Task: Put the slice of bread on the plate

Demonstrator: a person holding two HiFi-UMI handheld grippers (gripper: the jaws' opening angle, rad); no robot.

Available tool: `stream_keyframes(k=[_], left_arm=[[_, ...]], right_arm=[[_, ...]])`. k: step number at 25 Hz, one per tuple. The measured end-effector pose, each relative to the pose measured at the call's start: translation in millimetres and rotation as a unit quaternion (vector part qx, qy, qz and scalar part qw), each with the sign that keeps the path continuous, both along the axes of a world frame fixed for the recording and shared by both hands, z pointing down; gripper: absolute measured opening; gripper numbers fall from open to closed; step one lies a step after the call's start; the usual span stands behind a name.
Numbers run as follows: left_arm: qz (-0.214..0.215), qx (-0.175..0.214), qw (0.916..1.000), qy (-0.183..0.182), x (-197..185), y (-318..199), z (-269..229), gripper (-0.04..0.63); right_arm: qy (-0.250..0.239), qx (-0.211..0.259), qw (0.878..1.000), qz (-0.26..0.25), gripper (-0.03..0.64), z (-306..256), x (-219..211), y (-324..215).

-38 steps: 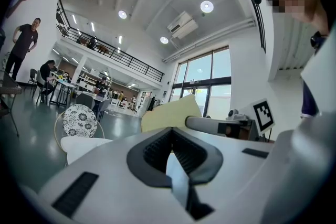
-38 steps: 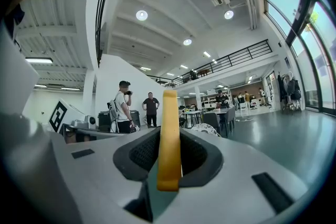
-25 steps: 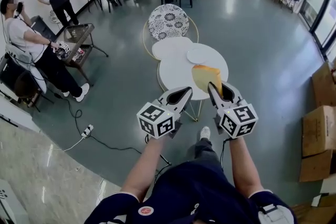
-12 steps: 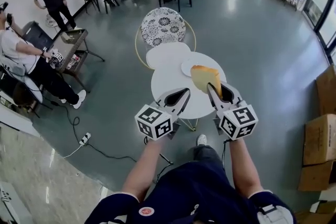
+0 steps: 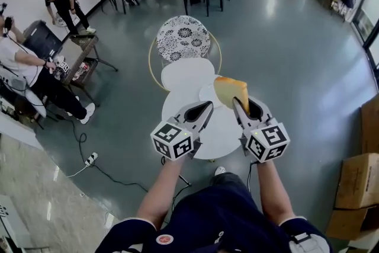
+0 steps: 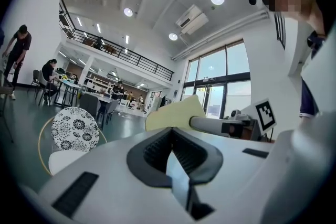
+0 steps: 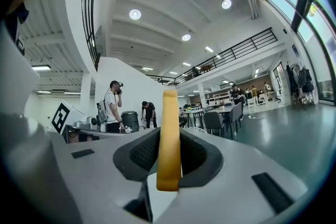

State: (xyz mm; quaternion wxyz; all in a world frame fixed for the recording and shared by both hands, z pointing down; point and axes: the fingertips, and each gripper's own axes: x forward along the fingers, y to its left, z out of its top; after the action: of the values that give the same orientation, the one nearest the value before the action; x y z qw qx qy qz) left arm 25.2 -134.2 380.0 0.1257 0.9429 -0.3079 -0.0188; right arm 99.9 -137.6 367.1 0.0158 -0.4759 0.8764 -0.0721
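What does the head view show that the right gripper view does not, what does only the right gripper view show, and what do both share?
Only the head view shows the white round table, the plate on it partly behind the bread, and the cardboard boxes on the floor. Only the right gripper view shows the ceiling lights and the slice of bread edge-on, upright between the jaws. Both show the right gripper shut on the bread, with people in the background.
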Motion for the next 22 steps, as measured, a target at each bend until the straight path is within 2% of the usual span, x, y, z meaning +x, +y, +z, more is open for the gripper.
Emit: stream_keyframes(k=[6,12,22], left_arm=[[-0.029,-0.006,0.9996,0.0,11,-31,-5,0.005],[-0.041,-0.015,0.9988,-0.021,14,-48,2,0.005],[-0.025,-0.023,0.9987,-0.039,0,-71,18,0.005]], right_arm=[[-0.005,-0.007,1.0,-0.027,0.089,-3,14,-36],[-0.022,-0.009,0.999,-0.036,0.089,2,22,-60],[-0.034,-0.031,0.999,-0.008,0.089,17,15,-84]])
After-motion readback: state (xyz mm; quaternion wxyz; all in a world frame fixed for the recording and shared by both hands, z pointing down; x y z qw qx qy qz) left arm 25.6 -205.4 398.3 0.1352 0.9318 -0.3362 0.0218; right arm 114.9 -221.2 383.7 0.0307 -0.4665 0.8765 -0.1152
